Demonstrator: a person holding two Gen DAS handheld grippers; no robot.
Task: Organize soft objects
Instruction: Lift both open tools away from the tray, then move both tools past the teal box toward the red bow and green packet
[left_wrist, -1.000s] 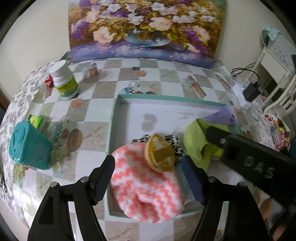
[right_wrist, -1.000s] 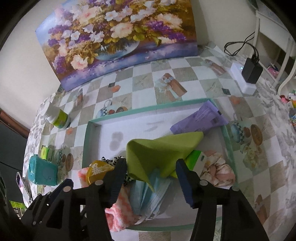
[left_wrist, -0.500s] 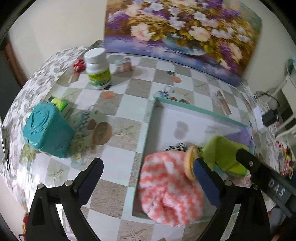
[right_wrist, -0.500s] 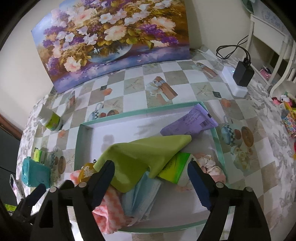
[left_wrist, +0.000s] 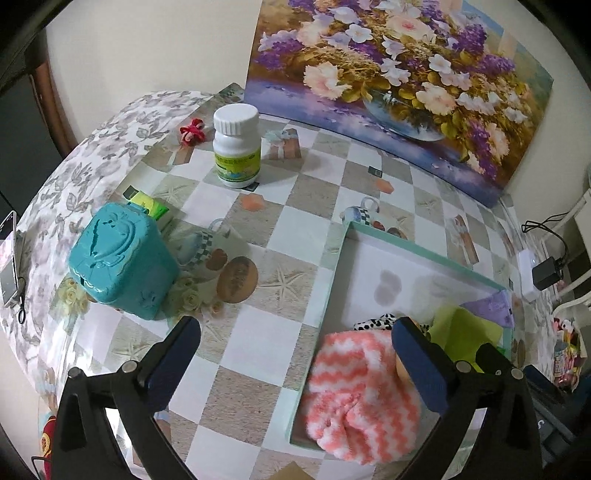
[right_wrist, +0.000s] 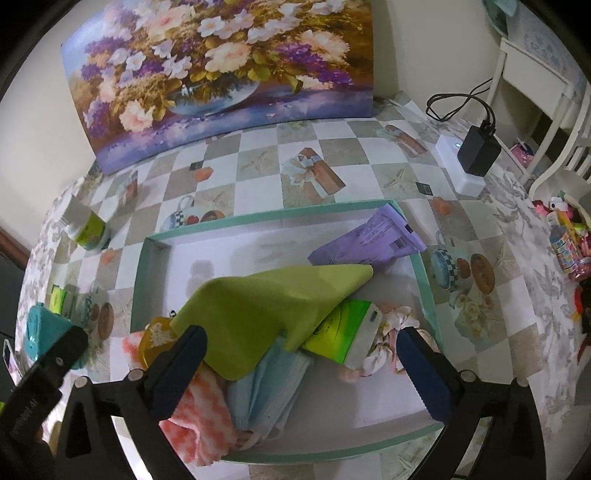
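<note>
A teal-rimmed tray (right_wrist: 140, 280) holds the soft things. A lime green cloth (right_wrist: 273, 306) is draped over a blue face mask (right_wrist: 266, 391) and a green tissue pack (right_wrist: 343, 328), beside a pink scrunchie (right_wrist: 391, 321) and a purple packet (right_wrist: 376, 240). My right gripper (right_wrist: 301, 343) hangs over this pile. Its jaws are opening, and the pads stand clear of the cloth between them. A pink-and-white fluffy cloth (left_wrist: 354, 387) lies in the tray's near left corner. My left gripper (left_wrist: 295, 339) straddles the tray rim (left_wrist: 332, 280), jaws opening, its right finger just above that cloth.
Left of the tray stand a teal box (left_wrist: 122, 262), a green packet (left_wrist: 147, 205) and a white pill bottle (left_wrist: 236, 146). A flower painting (left_wrist: 399, 74) leans against the back wall. A black charger (right_wrist: 476, 151) and its cable sit at the right.
Both grippers spread their jaws wide. The left one let go of the pink-and-white cloth, then swung left and rolled. The right one stayed over the green cloth.
</note>
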